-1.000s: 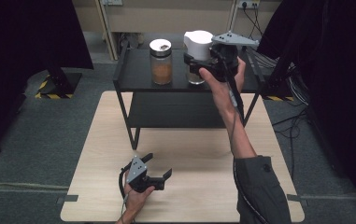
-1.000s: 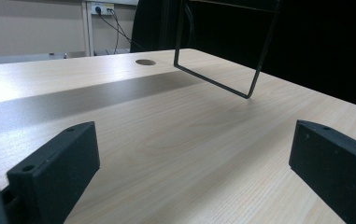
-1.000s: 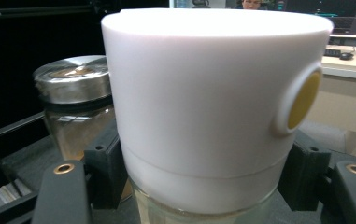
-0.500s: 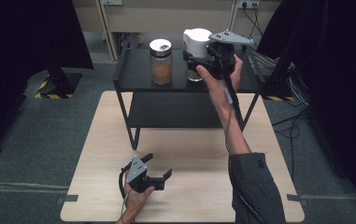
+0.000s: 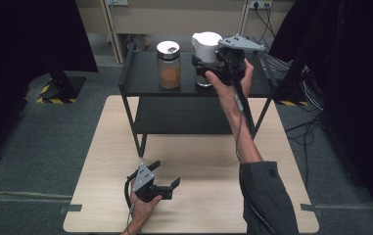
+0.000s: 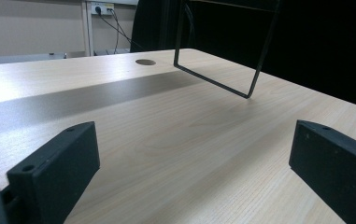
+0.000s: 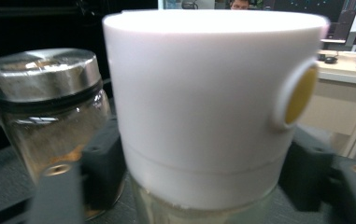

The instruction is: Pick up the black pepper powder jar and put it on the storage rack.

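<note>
A glass jar with a tall white lid stands on the top board of the black shelf. My right gripper reaches it from the right, level, with one jaw on either side of the jar's lower part. Its jaws have just been opening and the jar is still between them. Left of it stands a glass jar of brown powder with a metal lid. My left gripper rests on the wooden table, open and with nothing between its jaws.
The shelf stands on the far half of the table on thin black legs, with a lower board under the top one. A round hole is in the tabletop. Cables and sockets lie on the floor behind.
The right hand has shifted very slightly at the white-lidded jar, which keeps its place on the shelf. The left gripper has not moved.
</note>
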### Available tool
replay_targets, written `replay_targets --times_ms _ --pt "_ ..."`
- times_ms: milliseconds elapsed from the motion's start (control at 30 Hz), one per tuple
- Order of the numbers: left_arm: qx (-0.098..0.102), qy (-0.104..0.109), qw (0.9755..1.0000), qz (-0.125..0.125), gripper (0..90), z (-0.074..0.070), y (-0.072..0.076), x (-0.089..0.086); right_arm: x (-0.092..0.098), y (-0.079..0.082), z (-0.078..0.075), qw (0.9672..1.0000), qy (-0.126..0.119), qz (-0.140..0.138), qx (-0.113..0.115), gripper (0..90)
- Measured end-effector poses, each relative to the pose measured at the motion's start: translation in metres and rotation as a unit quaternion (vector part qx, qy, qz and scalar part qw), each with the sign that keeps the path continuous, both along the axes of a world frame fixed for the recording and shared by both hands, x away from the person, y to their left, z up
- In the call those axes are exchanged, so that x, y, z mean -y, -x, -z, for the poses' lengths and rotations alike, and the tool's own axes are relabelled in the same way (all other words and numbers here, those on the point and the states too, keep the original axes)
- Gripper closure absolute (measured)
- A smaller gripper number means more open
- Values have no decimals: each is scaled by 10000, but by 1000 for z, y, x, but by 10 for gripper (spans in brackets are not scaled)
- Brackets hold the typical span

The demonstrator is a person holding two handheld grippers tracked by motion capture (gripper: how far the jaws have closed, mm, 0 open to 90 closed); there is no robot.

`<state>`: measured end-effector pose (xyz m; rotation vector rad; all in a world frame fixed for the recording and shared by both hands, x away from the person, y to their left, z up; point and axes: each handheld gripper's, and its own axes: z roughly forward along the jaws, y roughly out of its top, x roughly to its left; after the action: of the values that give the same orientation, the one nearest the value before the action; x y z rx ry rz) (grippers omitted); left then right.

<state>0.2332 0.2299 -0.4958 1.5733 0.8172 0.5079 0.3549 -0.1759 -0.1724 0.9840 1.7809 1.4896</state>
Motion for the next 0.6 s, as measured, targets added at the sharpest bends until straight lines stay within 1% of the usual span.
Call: replay_targets --times_ms 100,167,233,267,367,433,500,600 --pt "0 -5 10000 4 11 0 0 0 2 3 2 9999 -76 -5 71 90" --pt "3 -6 10000 3 11 0 0 0 3 6 4 9998 -70 14 159 40" --pt "2 -11 10000 4 11 0 0 0 7 8 6 9997 -166 -37 180 4" --pt "3 -12 10000 2 11 0 0 0 9 10 8 9995 -216 -62 204 4" --pt "0 -16 10000 4 11 0 0 0 12 17 10 9993 -260 -92 254 5" --pt "5 -15 10000 2 11 0 0 0 12 19 11 9992 -276 -86 262 5" --pt "1 -29 10000 9 11 0 0 0 15 25 14 9990 -352 -61 265 5" --pt "1 -14 10000 9 11 0 0 1 21 35 20 9984 -423 -150 341 5"
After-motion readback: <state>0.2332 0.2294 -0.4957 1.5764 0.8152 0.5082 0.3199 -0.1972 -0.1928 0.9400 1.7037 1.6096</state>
